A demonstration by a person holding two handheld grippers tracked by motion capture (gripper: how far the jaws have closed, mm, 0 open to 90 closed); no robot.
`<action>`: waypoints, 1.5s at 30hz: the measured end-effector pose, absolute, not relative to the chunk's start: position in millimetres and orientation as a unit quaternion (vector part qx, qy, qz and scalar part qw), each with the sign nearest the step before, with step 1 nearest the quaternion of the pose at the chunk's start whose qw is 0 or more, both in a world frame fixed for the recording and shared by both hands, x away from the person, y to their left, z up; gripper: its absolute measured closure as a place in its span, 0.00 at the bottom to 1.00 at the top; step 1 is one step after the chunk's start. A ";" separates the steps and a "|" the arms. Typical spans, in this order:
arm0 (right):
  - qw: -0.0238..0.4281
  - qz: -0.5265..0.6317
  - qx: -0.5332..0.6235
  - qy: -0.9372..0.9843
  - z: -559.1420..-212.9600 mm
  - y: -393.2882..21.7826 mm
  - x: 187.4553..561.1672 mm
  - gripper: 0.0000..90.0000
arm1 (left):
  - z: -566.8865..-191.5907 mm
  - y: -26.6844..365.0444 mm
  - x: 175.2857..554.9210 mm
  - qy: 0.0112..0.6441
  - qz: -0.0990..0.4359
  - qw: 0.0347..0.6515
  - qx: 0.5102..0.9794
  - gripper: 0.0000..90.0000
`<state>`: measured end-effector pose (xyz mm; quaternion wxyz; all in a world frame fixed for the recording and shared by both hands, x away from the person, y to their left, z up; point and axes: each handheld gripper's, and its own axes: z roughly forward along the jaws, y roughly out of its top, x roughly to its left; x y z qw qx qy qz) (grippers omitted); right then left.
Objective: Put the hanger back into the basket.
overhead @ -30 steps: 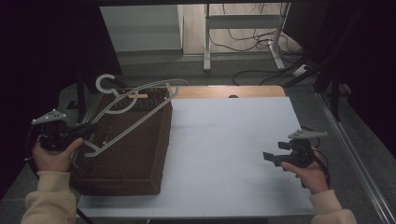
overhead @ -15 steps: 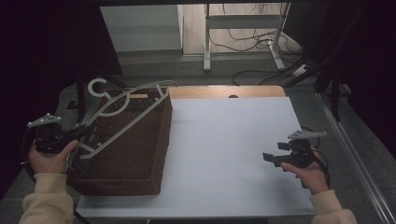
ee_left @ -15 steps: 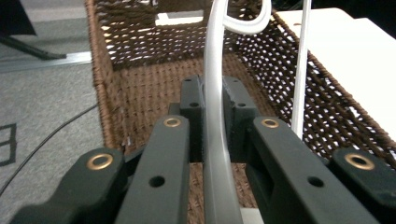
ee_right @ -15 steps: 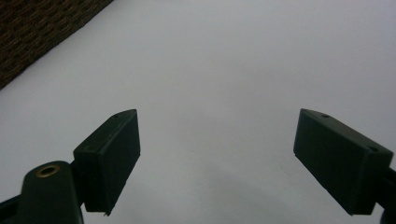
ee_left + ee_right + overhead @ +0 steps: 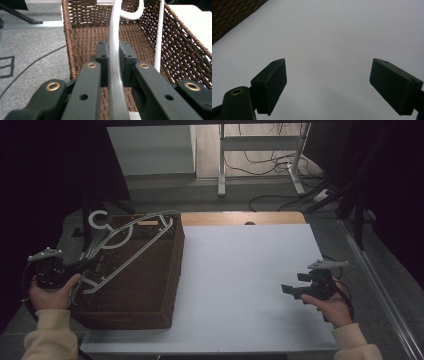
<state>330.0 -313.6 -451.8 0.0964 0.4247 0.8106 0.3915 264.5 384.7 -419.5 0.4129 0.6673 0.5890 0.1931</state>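
So the left gripper had its fingers clamped on the white hanger, mid-lift over the wicker basket. Right gripper idled open above the table. Next it probably needed swinging clear.

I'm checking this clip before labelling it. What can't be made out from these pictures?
- Basket floor: high view, too dark to tell whether anything lies inside.
- Hanger: left gripper view, its hook end is cut off by the top edge.
- Left gripper pads: high view, too dark and small; the left gripper view shows them shut on the hanger.
- Right gripper: right gripper view, bottom edge cuts off its body.
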 end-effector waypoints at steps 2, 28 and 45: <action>0.095 0.391 0.423 0.812 -451.5 -312.5 329.6 0.16 | -420.6 384.4 264.3 0.591 0.194 0.410 0.667 0.89; 0.093 0.389 0.420 0.815 -451.6 -312.5 329.6 0.16 | -422.2 366.6 269.1 0.562 0.165 0.403 0.703 0.46; 0.101 0.417 0.413 0.803 -445.6 -313.6 329.5 0.16 | -400.2 305.6 265.3 0.468 0.151 0.443 0.750 0.33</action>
